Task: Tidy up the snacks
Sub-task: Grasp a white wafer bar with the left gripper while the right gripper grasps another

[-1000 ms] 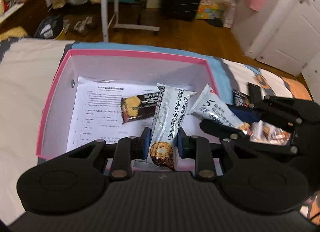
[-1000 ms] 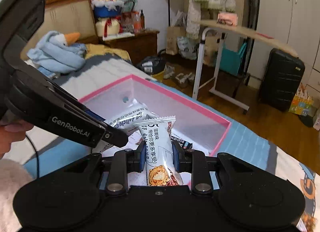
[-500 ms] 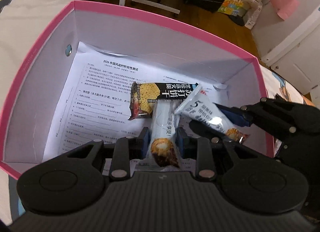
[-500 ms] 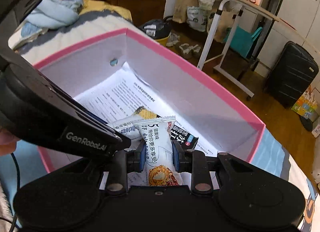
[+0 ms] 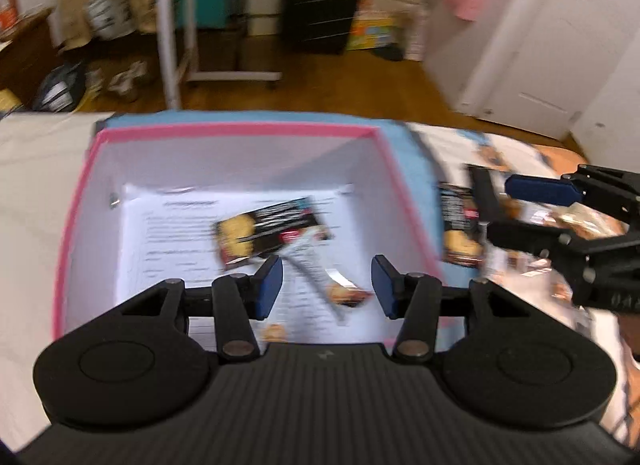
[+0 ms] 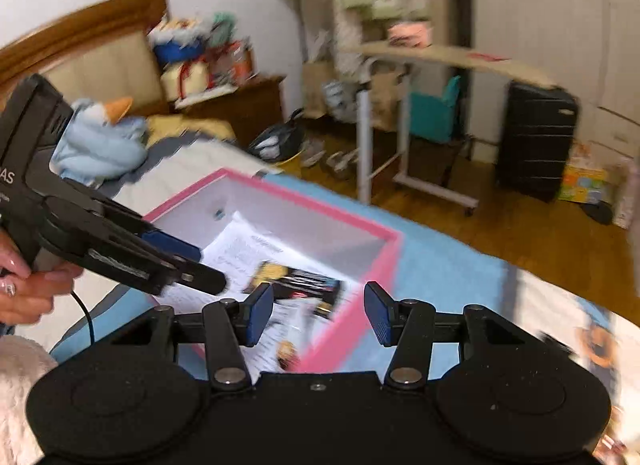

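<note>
A pink-rimmed white box (image 5: 240, 131) sits on the bed with a printed sheet on its floor. In it lie a dark cracker packet (image 5: 264, 231) and a white snack bar (image 5: 320, 277). My left gripper (image 5: 327, 288) is open and empty above the box's near side. My right gripper (image 6: 318, 315) is open and empty over the box's near right corner (image 6: 360, 297). The right gripper also shows in the left wrist view (image 5: 560, 217), to the right of the box. Another dark packet (image 5: 460, 225) and more snacks lie on the bed beside the box.
A rolling side table (image 6: 420, 77), a black suitcase (image 5: 324, 1) and a white door (image 5: 540, 37) stand beyond the bed. A blue plush toy (image 6: 100, 137) lies by the headboard. Bags and shoes lie on the wooden floor.
Both grippers have opened and let go of their snack bars into the box. Both have pulled back and up from the box; the right one has swung to the right.
</note>
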Tool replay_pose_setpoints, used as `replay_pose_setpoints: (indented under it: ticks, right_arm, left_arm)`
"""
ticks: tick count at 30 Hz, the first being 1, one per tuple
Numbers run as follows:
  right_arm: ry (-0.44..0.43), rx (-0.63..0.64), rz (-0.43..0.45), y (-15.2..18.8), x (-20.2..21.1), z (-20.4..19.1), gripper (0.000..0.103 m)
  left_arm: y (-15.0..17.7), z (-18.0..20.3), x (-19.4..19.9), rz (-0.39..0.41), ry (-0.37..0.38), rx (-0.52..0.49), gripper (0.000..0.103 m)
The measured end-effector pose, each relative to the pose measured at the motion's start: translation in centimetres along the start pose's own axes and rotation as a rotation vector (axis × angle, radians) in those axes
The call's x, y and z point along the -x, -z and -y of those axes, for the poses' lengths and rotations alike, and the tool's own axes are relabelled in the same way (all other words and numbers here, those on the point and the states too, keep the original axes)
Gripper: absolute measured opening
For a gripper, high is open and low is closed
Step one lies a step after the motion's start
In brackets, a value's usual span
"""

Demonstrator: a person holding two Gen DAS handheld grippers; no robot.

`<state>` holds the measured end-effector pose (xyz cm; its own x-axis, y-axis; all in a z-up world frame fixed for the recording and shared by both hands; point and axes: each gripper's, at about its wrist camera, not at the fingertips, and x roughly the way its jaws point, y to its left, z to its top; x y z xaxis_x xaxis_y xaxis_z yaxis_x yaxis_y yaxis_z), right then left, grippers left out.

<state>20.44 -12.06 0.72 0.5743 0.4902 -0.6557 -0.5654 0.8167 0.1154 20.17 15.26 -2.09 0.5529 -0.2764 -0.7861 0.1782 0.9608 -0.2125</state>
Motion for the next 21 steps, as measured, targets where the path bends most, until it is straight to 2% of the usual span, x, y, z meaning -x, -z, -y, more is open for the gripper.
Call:
replay_pose_setpoints:
  ticks: [5, 10, 17, 21]
  right_arm:
    - [0.134, -0.041, 0.006, 2.0, 5.5, 3.5, 0.056]
    - [0.242, -0.098, -0.011, 3.7, 8.5, 6.5, 0.056]
    - [0.244, -0.219, -0.104, 6.0, 8.1, 10.0, 0.056]
    - [0.23, -0.272, -0.126, 7.9, 5.9, 11.2, 0.056]
  left_arm:
    - [-1.0, 5.0, 0.5, -0.007, 0.067, -0.124, 0.048]
    - [-1.9, 10.6, -0.6, -0.008, 0.141, -0.24, 0.048]
    - [-1.4, 17.3, -4.1, -0.065, 0.215, -0.327, 0.048]
    - [-0.9, 19.8, -7.1, -0.074, 0.172, -0.348, 0.046]
